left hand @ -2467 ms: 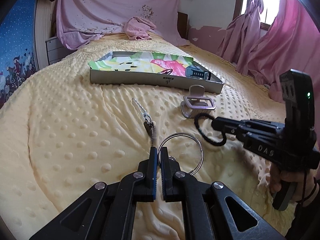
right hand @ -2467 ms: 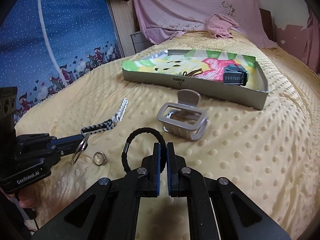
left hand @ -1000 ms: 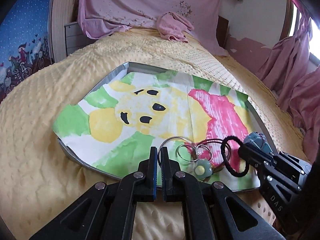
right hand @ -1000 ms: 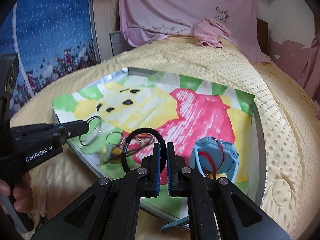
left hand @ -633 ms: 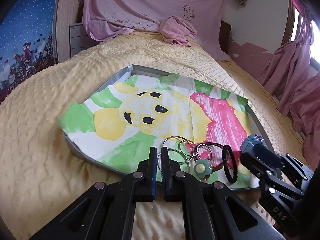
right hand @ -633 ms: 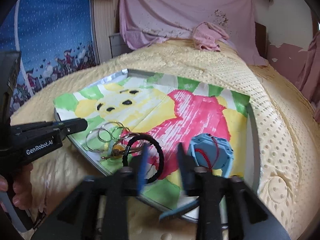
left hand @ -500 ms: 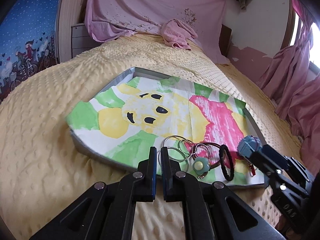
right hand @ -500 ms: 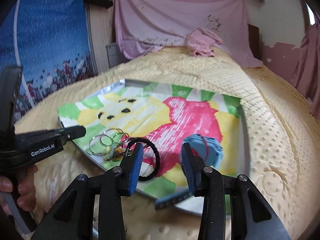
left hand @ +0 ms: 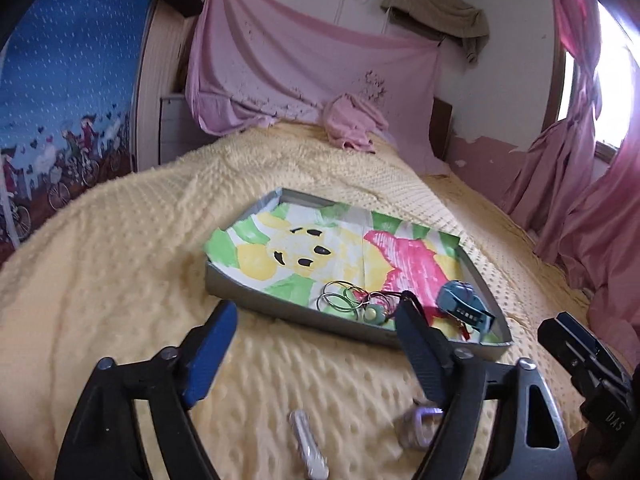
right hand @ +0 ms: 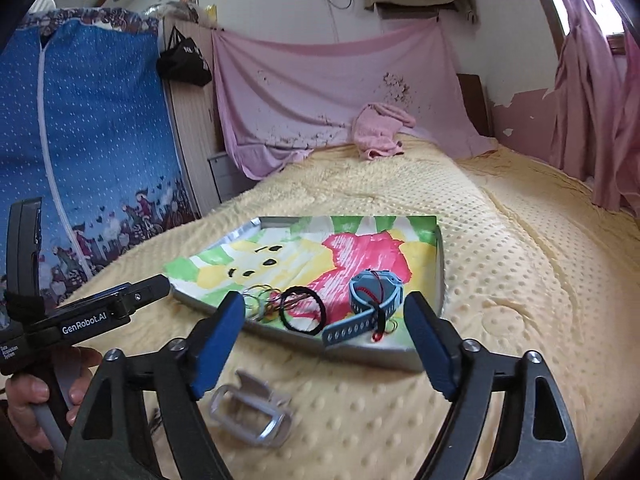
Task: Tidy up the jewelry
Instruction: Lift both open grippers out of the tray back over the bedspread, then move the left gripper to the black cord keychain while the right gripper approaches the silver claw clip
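1. Daylight comes from the window [left hand: 616, 92] at the far right; its glass is overexposed to white.
2. The room is bright, and shadows on the yellow blanket [right hand: 500, 280] are soft and weak.
3. Fisheye distortion bends the walls, and the corners of both views are black.
4. Near objects are blurred: the small clip [left hand: 418, 426] and the metal piece [left hand: 308, 446] in the left view.
5. The tray [right hand: 439, 264] looks reasonably sharp.

A matt grey metal tray [right hand: 439, 264] lined with crayoned paper sits mid-frame on nubbly yellow fleece bedspread [right hand: 500, 280], holding shiny thin wire rings [left hand: 340, 298].
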A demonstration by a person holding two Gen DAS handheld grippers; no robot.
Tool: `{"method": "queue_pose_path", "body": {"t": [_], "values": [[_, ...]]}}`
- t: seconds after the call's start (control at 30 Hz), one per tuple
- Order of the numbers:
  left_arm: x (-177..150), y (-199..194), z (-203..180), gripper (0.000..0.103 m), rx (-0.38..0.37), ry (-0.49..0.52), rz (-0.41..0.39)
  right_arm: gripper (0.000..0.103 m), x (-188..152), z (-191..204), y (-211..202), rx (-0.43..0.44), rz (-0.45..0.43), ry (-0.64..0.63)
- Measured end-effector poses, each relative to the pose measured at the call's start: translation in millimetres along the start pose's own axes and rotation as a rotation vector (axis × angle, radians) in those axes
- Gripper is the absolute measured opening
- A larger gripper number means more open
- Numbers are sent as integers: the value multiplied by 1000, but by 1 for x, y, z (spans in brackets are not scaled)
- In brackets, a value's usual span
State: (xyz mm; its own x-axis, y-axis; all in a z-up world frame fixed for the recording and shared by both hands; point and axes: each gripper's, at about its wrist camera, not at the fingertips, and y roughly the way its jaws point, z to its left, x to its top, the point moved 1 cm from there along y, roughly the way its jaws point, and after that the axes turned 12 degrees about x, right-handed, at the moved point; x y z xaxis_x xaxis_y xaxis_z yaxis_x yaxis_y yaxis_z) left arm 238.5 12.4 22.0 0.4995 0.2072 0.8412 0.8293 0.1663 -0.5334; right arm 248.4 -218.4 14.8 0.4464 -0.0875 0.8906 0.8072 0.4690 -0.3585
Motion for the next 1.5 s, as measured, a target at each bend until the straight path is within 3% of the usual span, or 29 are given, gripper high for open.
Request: {"method": "queue_pose_path", "body": {"t": [0.07, 0.17, 0.27, 0.53, 0.83, 1.5], "values": [[-4, -16, 4, 93, 9, 4, -33, 90, -2, 4, -14, 8, -18, 11], [-10, -39, 12, 99, 12, 8, -79, 92, -7, 11, -36, 25, -49, 16], [-17, -57, 20, 102, 11, 11, -104, 102, -14, 21, -55, 24, -75, 3], [-42, -90, 40, 103, 27, 12, -135, 102, -37, 41, -94, 21, -113, -11], [-72, -105, 48, 103, 49, 54, -122, 102, -61, 56, -113, -10, -80, -22], [-102, -86, 54, 103, 96, 92, -38, 102, -88, 47, -95, -44, 26, 5]]}}
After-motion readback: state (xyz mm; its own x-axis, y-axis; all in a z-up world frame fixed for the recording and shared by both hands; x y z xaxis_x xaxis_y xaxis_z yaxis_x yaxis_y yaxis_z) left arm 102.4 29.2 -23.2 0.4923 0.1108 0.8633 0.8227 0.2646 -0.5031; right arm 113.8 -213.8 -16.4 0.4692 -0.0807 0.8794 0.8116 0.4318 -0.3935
